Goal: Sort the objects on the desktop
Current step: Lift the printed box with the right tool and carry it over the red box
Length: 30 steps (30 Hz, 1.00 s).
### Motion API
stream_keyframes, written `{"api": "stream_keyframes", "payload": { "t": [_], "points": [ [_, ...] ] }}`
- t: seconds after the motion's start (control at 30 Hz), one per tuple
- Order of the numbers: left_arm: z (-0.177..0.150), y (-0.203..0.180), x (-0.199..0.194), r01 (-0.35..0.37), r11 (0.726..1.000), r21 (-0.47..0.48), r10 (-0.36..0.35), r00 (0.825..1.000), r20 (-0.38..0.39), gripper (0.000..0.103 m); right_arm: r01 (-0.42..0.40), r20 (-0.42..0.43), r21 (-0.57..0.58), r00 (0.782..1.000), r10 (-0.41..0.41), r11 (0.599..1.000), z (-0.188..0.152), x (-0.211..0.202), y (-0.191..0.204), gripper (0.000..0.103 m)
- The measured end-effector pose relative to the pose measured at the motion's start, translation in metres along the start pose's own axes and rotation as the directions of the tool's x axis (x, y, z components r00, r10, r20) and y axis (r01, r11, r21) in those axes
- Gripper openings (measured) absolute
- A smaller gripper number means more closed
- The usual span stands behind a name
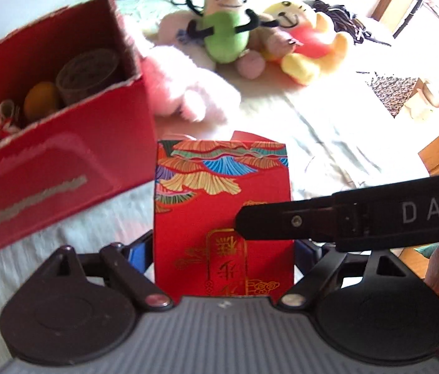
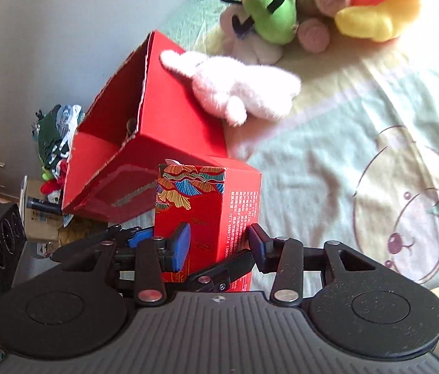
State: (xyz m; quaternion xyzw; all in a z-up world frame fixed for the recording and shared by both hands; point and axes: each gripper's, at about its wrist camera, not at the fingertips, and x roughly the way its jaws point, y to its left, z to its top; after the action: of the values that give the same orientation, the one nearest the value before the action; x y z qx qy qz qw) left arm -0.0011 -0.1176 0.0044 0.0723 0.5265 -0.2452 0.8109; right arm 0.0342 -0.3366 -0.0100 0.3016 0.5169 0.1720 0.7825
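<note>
Red carton [image 1: 222, 218] clamped in both hand-held grippers — left [image 1: 223, 249], right [image 2: 219, 246] — beside open red box [image 1: 63, 162] with orange [image 1: 41, 101] inside

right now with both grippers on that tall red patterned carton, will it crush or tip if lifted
The tall red patterned carton looks like thin cardboard, so hard squeezing could dent it. Its flat faces seem to give the left gripper and right gripper steady contact. Being tall and narrow, it may tip if released carelessly.

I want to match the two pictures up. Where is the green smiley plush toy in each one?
Left wrist view: the green plush toy sits top centre, arms spread, before the yellow plush.
Right wrist view: it is at the top edge, right of centre, partly cut off.
Shared landmark: the open red box stands at left in both.
</note>
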Motion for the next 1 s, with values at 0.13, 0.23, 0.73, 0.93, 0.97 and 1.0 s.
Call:
{"api": "stream_keyframes", "payload": {
  "t": [0.13, 0.23, 0.73, 0.93, 0.97, 1.0],
  "points": [
    [0.028, -0.012, -0.023, 0.018, 0.998, 0.062, -0.021, 0.999, 0.045, 0.086, 0.014, 0.067, -0.022, 0.998, -0.013, 1.0, 0.012, -0.022, 0.013, 0.045],
    [0.048, -0.013, -0.037, 0.031, 0.996, 0.083, -0.037, 0.997, 0.072, 0.086, 0.028, 0.106, -0.059, 0.994, -0.022, 0.998, 0.026, -0.029, 0.033, 0.045],
    [0.13, 0.083, -0.104, -0.076, 0.995, 0.059, 0.062, 0.976, 0.211, 0.086, -0.038, 0.159, -0.251, 0.984, 0.08, 0.967, 0.096, 0.004, 0.16, 0.045],
    [0.13, 0.148, -0.098, -0.175, 0.984, -0.02, 0.176, 0.972, 0.154, 0.086, -0.112, 0.048, -0.325, 0.99, 0.134, 0.939, 0.115, 0.073, 0.193, 0.045],
    [0.129, 0.16, -0.095, -0.193, 0.981, -0.033, 0.196, 0.971, 0.134, 0.086, -0.124, 0.021, -0.335, 0.99, 0.139, 0.934, 0.116, 0.087, 0.198, 0.045],
    [0.127, 0.172, -0.089, -0.209, 0.977, -0.046, 0.213, 0.97, 0.113, 0.086, -0.137, -0.005, -0.341, 0.99, 0.144, 0.93, 0.118, 0.1, 0.201, 0.045]
  ]
}}
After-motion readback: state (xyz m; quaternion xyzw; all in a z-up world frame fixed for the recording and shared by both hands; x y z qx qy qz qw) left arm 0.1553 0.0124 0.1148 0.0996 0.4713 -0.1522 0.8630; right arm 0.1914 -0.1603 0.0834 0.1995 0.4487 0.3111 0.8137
